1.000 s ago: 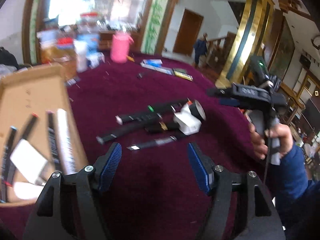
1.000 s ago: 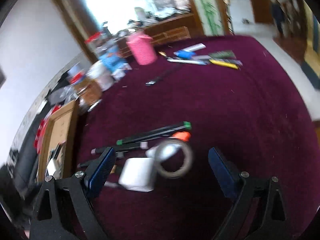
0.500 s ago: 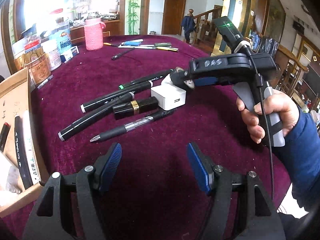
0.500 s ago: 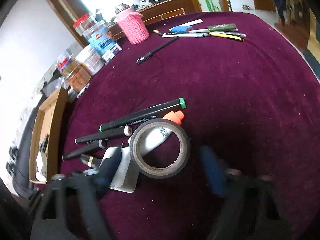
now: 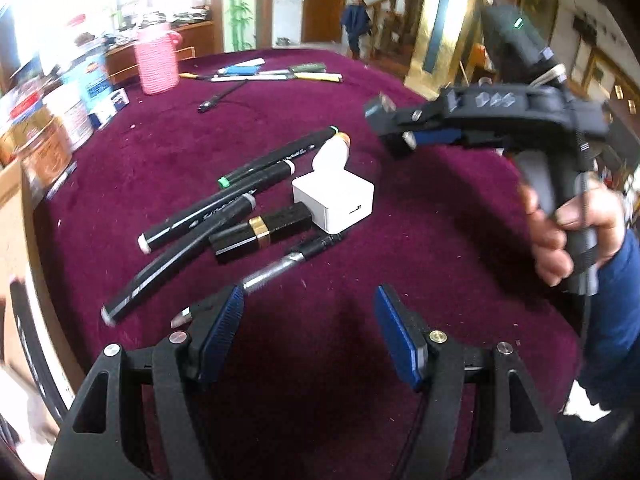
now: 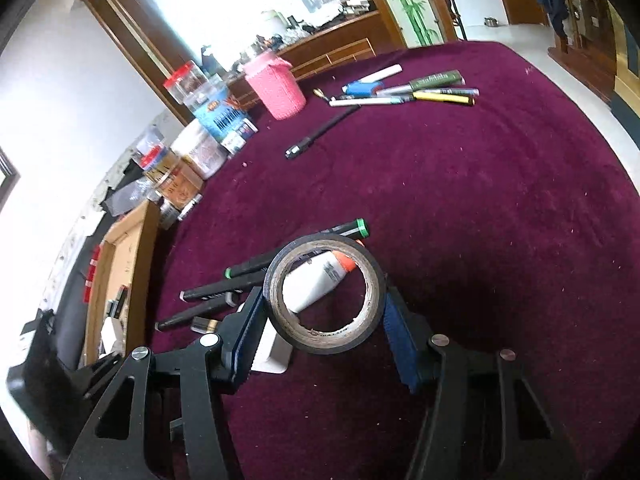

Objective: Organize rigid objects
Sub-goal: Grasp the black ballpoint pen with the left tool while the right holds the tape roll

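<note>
Right claw closed across the outer rim of a roll of black tape, pads pressing on opposite sides, roll raised clear of the burgundy table with its open core facing the camera; jaws just drawn in from wide, tape between them. Left claw wide open and empty, hovering low over the table just beside the tip of a silver-and-black pen. Remaining pile near the table's middle: black markers, a black-and-gold lipstick, a white charger cube, a white glue tube with orange cap. Cardboard box at the table's left edge, already holding a few items; likely destination. Handling, as judged: tape roll light, stiff enough across its diameter to bear a firm squeeze, glossy outer wrap somewhat slippery, hence grip best kept square across the widest part; not fragile. Pen and markers light, rigid, prone to rolling on the cloth; best taken at mid-length, across the barrel. Charger cube compact, smooth-sided; flat opposite faces the obvious hold.
</note>
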Demonstrator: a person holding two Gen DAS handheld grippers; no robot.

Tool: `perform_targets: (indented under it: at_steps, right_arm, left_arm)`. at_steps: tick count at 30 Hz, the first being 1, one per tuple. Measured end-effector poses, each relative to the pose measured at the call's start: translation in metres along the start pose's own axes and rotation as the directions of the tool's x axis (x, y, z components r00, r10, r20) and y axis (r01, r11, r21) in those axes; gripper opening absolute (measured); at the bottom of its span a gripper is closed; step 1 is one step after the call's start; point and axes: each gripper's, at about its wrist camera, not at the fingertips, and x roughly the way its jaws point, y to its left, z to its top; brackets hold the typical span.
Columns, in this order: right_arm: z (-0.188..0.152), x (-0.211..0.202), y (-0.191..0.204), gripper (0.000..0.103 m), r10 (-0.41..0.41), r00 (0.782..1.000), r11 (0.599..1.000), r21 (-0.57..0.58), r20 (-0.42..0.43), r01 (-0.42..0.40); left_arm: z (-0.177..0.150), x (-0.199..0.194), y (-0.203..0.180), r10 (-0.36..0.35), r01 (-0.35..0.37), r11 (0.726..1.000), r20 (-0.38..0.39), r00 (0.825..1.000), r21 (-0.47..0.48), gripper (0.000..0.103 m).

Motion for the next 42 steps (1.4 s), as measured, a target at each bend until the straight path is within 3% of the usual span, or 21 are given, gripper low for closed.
perform_targets:
  at_steps: [3,12,16,20,22,26,29,32,34,37,42]
  right_arm:
    - [0.001,-0.006,0.002,0.052,0.031,0.999,0.999,-0.005,0.01,-0.031]
    - [-0.003,-0.006,0.017,0.052,0.071,0.997,0.996,-0.051,0.0,-0.071]
    - [-0.005,-0.001,0.02,0.052,0.084,0.996,0.994,-0.065,-0.032,-0.085]
    - [-0.011,0.002,0.032,0.052,0.09,0.994,0.989,-0.108,-0.064,-0.096]
    - [-0.016,0.003,0.04,0.052,0.102,0.992,0.985,-0.132,-0.074,-0.111]
    - [-0.017,0.003,0.042,0.052,0.104,0.992,0.984,-0.135,-0.073,-0.113]
    - [-0.017,0.001,0.04,0.052,0.105,0.993,0.985,-0.132,-0.061,-0.112]
    - [-0.017,0.0,0.04,0.052,0.099,0.993,0.985,-0.134,-0.058,-0.106]
    - [-0.017,0.0,0.039,0.052,0.097,0.994,0.985,-0.135,-0.058,-0.104]
    - [-0.017,0.0,0.036,0.052,0.087,0.995,0.987,-0.127,-0.057,-0.093]
    - [-0.022,0.001,0.032,0.052,0.05,0.995,0.992,-0.115,-0.085,-0.06]
  left_arm:
    - [0.006,0.011,0.003,0.038,-0.037,0.999,-0.023,0.999,0.024,0.067]
    - [0.008,0.034,0.007,0.066,-0.062,0.996,-0.074,0.995,0.065,0.063]
    - [0.006,0.029,0.003,0.085,-0.083,0.996,-0.074,0.994,0.03,0.035]
    - [-0.001,0.015,0.002,0.091,-0.093,0.995,-0.055,0.994,-0.039,0.022]
    - [-0.004,0.009,-0.005,0.085,-0.087,0.995,-0.054,0.995,-0.041,0.022]
    - [-0.005,0.009,-0.032,0.121,-0.113,0.989,-0.083,0.989,0.1,0.022]
    - [-0.001,0.019,-0.044,0.201,-0.181,0.962,-0.082,0.976,0.205,0.026]
    - [0.004,0.028,-0.047,0.223,-0.195,0.944,-0.078,0.972,0.266,0.03]
    - [0.009,0.031,-0.041,0.183,-0.156,0.954,-0.084,0.98,0.257,0.029]
    - [0.013,0.032,-0.027,0.106,-0.088,0.982,-0.097,0.99,0.169,0.025]
    - [0.0,0.018,-0.029,0.122,-0.11,0.988,-0.106,0.987,0.111,0.02]
